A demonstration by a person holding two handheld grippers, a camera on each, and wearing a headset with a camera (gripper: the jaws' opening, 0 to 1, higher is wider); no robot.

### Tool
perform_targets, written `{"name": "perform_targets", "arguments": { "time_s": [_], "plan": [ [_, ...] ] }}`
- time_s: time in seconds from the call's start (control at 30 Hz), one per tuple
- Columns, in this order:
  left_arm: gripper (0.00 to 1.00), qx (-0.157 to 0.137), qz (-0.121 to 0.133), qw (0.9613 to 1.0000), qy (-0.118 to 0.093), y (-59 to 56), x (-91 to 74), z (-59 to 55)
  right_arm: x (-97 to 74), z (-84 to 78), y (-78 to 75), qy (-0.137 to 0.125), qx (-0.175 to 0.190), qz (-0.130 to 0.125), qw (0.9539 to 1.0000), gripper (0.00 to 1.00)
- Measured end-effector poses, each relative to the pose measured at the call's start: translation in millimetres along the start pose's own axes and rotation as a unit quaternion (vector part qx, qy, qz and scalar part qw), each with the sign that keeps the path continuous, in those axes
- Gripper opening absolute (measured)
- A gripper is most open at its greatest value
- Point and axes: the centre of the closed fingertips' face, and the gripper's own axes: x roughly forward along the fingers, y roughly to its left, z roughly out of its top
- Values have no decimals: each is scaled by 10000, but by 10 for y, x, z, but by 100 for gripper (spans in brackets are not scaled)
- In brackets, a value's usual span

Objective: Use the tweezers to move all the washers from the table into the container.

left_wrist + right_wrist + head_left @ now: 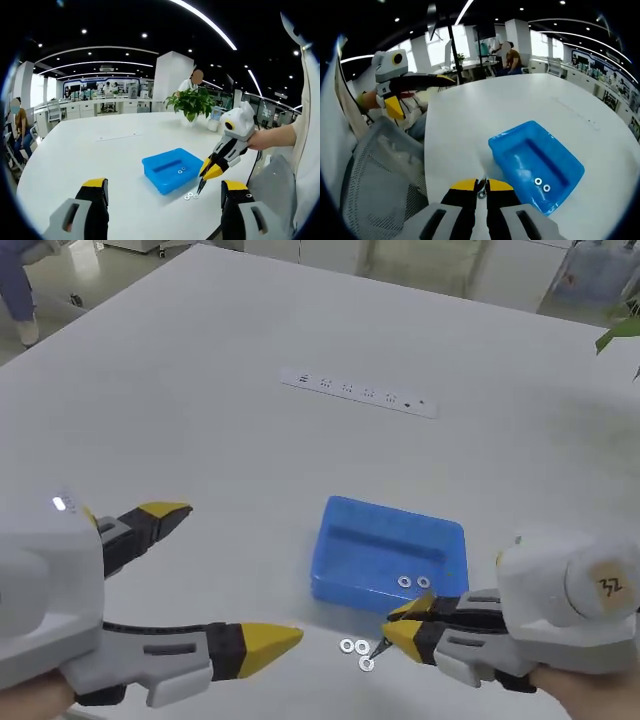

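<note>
Blue container [392, 540] already has two washers [413, 583] in its near corner, and three more washers [358, 651] wait on the white table [200, 390] just in front. Right gripper [400, 625] is clamped on the tweezers [380, 647], tips right at that cluster. Left gripper [238, 575] hangs wide open, holding nothing. Power strip [360, 393] lies well beyond, and nothing blocks the way.

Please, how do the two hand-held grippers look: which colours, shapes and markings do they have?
Both the left gripper and the right gripper have white housings, grey jaw arms, black middle sections and yellow pointed tips. The right one carries a round yellowish label reading 32; the left one shows a small lit white lamp.
</note>
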Motion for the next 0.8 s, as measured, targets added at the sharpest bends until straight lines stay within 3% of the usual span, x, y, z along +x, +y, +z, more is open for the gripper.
{"name": "perform_targets", "arguments": {
  "time_s": [0.43,0.8],
  "plan": [
    [95,-7,1,10000,26,9,-7,-15,91,-76,51,167,-32,126,9998,3],
    [95,23,-36,10000,48,-18,2,-19,93,-115,157,229,-407,154,9988,3]
  ]
}}
